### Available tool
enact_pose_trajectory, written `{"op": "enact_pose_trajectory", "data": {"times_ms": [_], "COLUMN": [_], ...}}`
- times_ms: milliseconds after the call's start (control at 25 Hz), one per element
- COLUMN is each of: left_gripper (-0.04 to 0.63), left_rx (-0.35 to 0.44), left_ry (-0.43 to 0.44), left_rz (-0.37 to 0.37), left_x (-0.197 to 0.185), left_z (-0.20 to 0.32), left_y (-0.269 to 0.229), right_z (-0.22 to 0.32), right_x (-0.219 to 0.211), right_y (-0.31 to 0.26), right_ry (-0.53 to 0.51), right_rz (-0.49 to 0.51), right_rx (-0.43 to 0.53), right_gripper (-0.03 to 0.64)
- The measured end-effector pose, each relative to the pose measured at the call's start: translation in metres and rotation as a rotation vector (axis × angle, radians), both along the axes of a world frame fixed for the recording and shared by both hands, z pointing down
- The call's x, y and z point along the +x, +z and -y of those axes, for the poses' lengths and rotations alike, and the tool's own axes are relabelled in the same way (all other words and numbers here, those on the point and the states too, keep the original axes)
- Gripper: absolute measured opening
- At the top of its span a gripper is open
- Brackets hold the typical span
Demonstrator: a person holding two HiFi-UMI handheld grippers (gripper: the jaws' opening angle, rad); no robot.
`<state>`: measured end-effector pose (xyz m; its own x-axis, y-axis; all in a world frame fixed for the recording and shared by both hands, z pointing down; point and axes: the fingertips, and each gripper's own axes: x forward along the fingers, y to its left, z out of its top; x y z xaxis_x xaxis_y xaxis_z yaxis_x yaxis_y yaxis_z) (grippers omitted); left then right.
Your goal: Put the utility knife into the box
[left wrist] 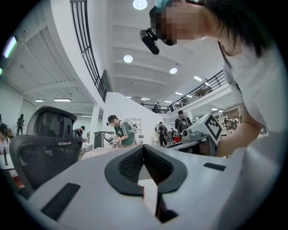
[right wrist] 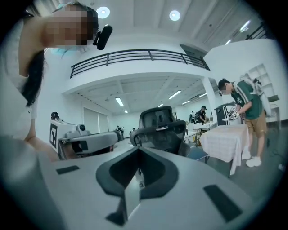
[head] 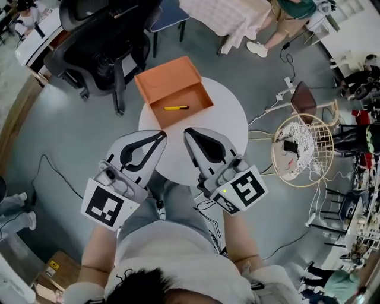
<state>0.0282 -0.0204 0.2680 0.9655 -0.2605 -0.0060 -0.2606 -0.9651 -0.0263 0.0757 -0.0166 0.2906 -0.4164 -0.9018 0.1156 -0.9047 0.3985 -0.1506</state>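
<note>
A yellow utility knife (head: 176, 108) lies flat inside an open orange box (head: 168, 77) on the far part of a round white table (head: 228, 119). My left gripper (head: 161, 135) and right gripper (head: 189, 132) hover side by side over the table's near edge, well short of the box. Both are shut with nothing between the jaws. In the left gripper view the left gripper (left wrist: 143, 146) points up and away into the room, its tips meeting. The right gripper (right wrist: 137, 149) does the same in the right gripper view. Neither view shows the knife or the box.
A black office chair (head: 107, 41) stands behind the table at the left. A round wicker chair (head: 303, 148) with small items sits to the right. Cables trail on the grey floor. A cloth-covered table (head: 219, 15) and a standing person (head: 285, 18) are at the far side.
</note>
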Motion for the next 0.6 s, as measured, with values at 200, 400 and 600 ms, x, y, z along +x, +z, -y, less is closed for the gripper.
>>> {"op": "enact_pose_trajectory", "data": {"times_ms": [200, 400, 600], "left_gripper": [0.009, 0.009, 0.009], "left_rx": [0.012, 0.008, 0.018], "left_ry": [0.075, 0.128, 0.162], "left_rz": [-0.016, -0.021, -0.029], "left_x": [-0.005, -0.011, -0.019], "left_z": [-0.022, -0.043, -0.060], "left_y": [-0.010, -0.017, -0.030], "right_z": [-0.033, -0.059, -0.080], "right_x": [-0.015, -0.030, -0.042], "right_y": [-0.027, -0.041, -0.057], "right_ry": [0.066, 0.113, 0.140], "right_rz": [-0.019, -0.031, -0.055], "right_rx": [0.072, 0.116, 0.155], "right_gripper": [0.008, 0.008, 0.008]}}
